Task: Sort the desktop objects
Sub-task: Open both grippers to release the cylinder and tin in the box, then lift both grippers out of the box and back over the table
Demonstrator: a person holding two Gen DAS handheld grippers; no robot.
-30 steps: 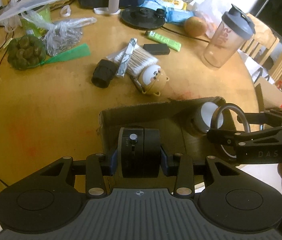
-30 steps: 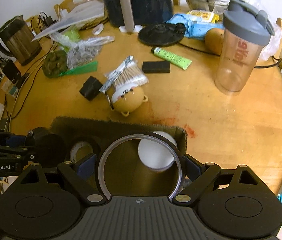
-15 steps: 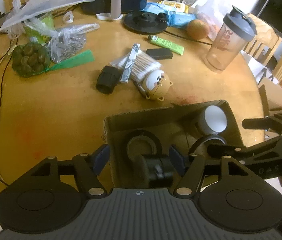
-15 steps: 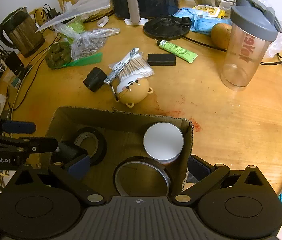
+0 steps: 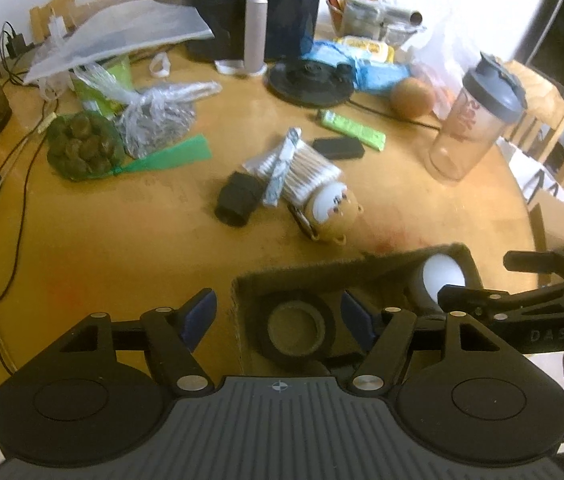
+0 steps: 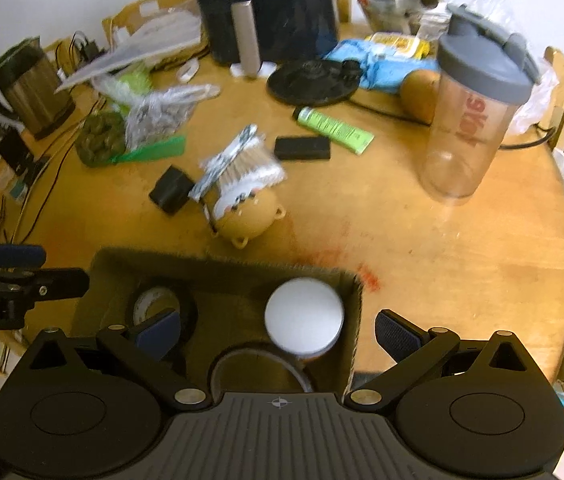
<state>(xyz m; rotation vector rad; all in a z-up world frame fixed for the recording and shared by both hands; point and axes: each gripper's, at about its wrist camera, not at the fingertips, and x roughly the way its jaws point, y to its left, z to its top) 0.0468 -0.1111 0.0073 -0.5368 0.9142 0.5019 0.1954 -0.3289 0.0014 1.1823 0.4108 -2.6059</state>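
On the round wooden table (image 6: 461,264), the cardboard box (image 6: 226,270) now holds the black tape roll (image 5: 295,330), the white-lidded jar (image 6: 303,322) and the metal ring (image 6: 260,364). Both the left gripper (image 5: 278,312) and right gripper (image 6: 278,332) have let go since a second ago, fingers spread wide, empty.

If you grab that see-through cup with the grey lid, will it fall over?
Maybe. The shaker cup stands tall on a narrow base and looks empty, so it is probably light and tippy. Its smooth plastic wall may slip. Lying down, it would likely roll.
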